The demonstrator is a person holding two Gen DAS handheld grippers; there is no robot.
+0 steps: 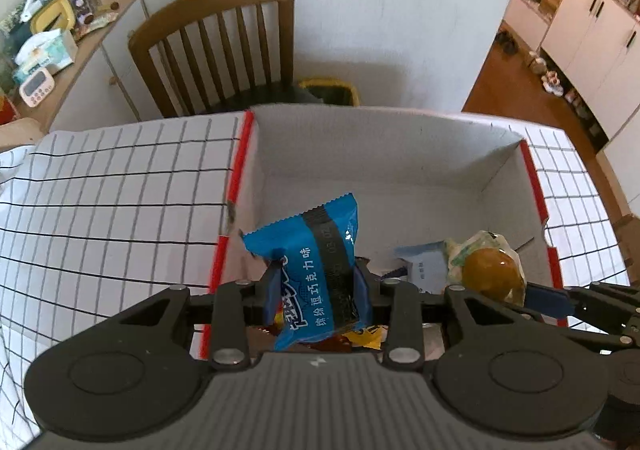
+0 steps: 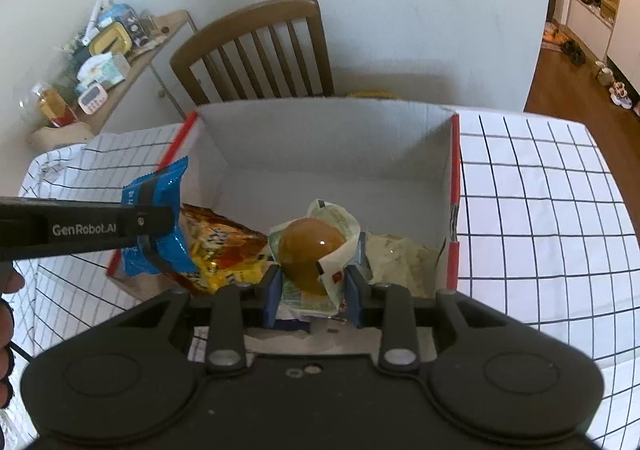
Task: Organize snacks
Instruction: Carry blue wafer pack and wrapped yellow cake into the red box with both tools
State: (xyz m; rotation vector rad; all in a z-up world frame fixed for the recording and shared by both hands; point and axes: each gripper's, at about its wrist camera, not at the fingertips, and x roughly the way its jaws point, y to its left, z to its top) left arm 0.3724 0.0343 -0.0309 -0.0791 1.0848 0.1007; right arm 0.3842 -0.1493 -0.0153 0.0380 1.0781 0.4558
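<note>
Your left gripper [image 1: 318, 286] is clenched on a blue snack packet [image 1: 316, 270], held over the left part of the open cardboard box [image 1: 360, 153]; the packet's long axis runs up and away from you, its crimped end toward the box's far wall. Your right gripper [image 2: 312, 290] grasps a wrapped brown bun [image 2: 310, 254] above the box's near right side, its wrapper's loose end pointing away. Only the right view shows the orange-yellow bag [image 2: 224, 246] and a pale packet [image 2: 400, 258] lying on the box floor. The box stands on the checked tablecloth [image 1: 112, 185], with a wooden chair [image 1: 224, 45] behind it.
</note>
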